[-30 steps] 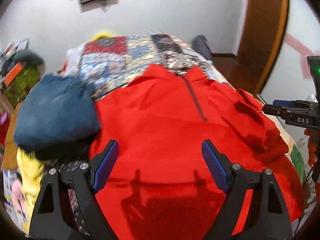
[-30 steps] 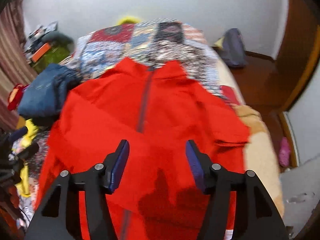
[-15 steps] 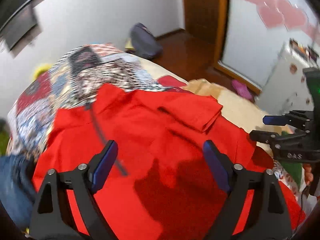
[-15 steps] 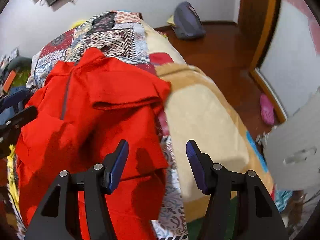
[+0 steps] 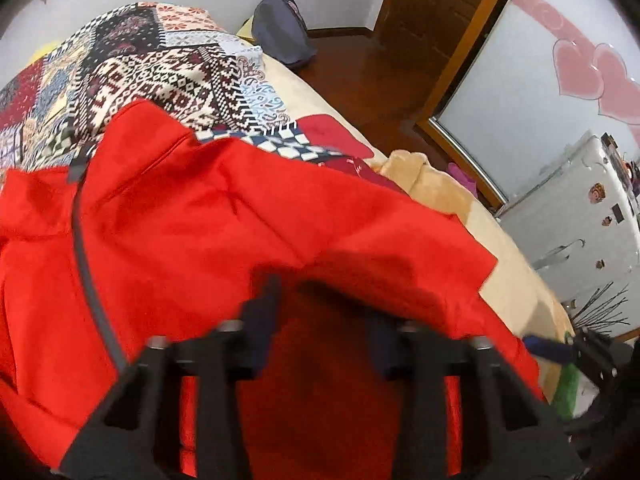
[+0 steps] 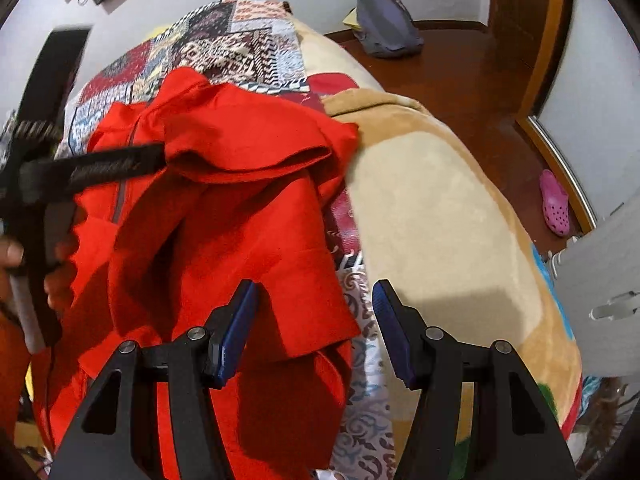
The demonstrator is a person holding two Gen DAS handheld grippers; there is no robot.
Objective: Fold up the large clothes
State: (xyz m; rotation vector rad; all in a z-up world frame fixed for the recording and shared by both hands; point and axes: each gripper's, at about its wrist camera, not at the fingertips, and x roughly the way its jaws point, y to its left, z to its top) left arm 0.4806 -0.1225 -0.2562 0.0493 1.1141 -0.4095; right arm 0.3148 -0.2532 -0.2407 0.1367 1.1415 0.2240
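The red jacket [image 5: 224, 240] lies spread over a patchwork quilt [image 5: 132, 64] on the bed, its dark zip [image 5: 86, 264] running down the left part of the left wrist view. A folded sleeve or flap [image 6: 256, 148] lies across its upper right side.

The left gripper [image 5: 320, 320] sits low over the jacket, blurred; its jaws have just been closing, with red cloth between and under them, but whether the pads actually pinch the fabric cannot be told. In the right wrist view it shows as a dark bar reaching in from the left over the jacket [image 6: 108, 168], with fingers [image 6: 12, 252] of a hand wrapped round its handle.

The right gripper [image 6: 314, 332] hangs about half open over the jacket's right edge; the cloth's corner lies below the gap, nearer the left pad, and the pads grip nothing.

To the right of both tools lies a tan blanket [image 6: 432, 216]. Beyond it, on the wooden floor [image 6: 460, 92], sit a grey bag [image 6: 384, 20] and a pink clog [image 6: 554, 204].
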